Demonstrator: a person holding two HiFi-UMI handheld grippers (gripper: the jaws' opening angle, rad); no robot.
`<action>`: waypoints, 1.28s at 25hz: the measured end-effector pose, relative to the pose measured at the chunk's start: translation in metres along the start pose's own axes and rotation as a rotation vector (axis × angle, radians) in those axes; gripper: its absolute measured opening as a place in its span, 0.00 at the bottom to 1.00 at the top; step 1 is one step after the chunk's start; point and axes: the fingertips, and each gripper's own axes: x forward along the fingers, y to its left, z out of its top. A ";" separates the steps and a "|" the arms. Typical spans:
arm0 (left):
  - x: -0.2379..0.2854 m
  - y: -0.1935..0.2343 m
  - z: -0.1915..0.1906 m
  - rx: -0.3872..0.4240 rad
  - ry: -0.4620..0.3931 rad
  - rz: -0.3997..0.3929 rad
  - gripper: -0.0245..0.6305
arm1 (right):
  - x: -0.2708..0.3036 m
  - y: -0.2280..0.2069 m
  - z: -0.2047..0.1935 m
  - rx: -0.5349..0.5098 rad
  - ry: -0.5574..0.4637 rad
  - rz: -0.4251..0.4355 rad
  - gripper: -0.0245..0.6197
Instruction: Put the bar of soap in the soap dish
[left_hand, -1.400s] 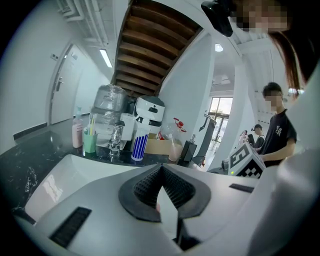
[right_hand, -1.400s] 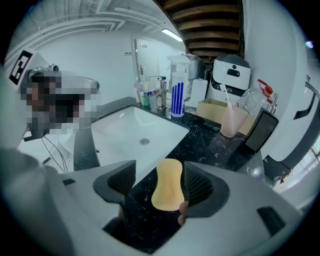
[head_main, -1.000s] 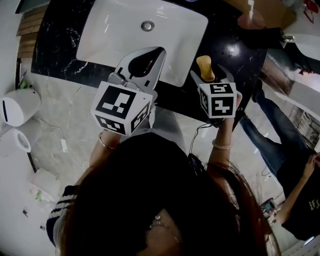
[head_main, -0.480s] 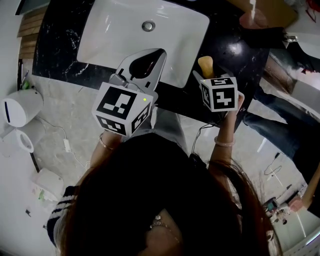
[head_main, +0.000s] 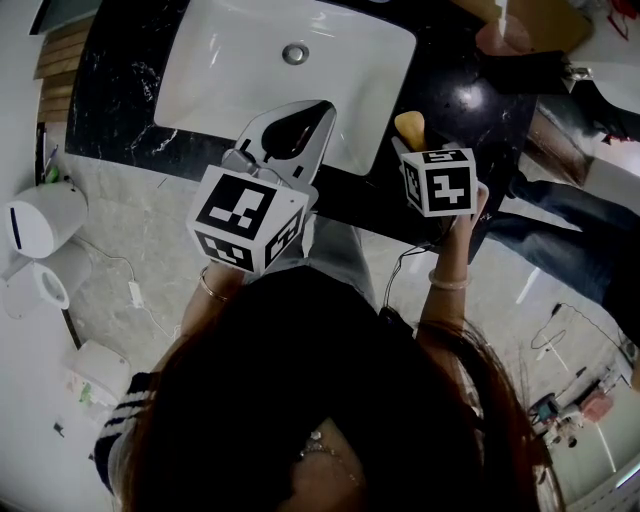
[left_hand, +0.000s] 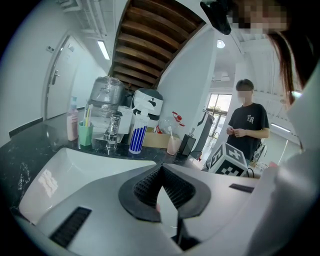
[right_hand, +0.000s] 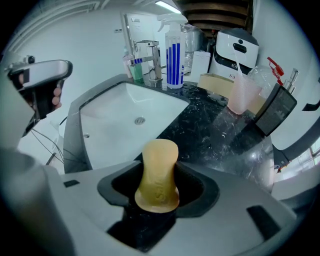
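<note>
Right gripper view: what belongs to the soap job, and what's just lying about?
Job:
- bar of soap, between the jaws of the right gripper, which have just been closing on it
- soap dish: can't pick one out

Lying about:
- spray bottle
- green cup
- pink cup

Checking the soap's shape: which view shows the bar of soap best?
Right gripper view: the bar of soap sits central and close. Head view shows just one end, small; left gripper view shows none of it.
</note>
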 end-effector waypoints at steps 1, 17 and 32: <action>-0.001 0.000 0.000 0.000 -0.001 0.000 0.03 | 0.000 0.000 0.000 0.001 -0.002 -0.002 0.37; -0.010 0.002 0.003 0.011 -0.012 0.006 0.03 | -0.015 0.002 0.009 0.083 -0.067 0.020 0.36; -0.007 -0.043 0.018 0.078 -0.038 -0.099 0.03 | -0.064 -0.008 -0.006 0.188 -0.164 -0.001 0.36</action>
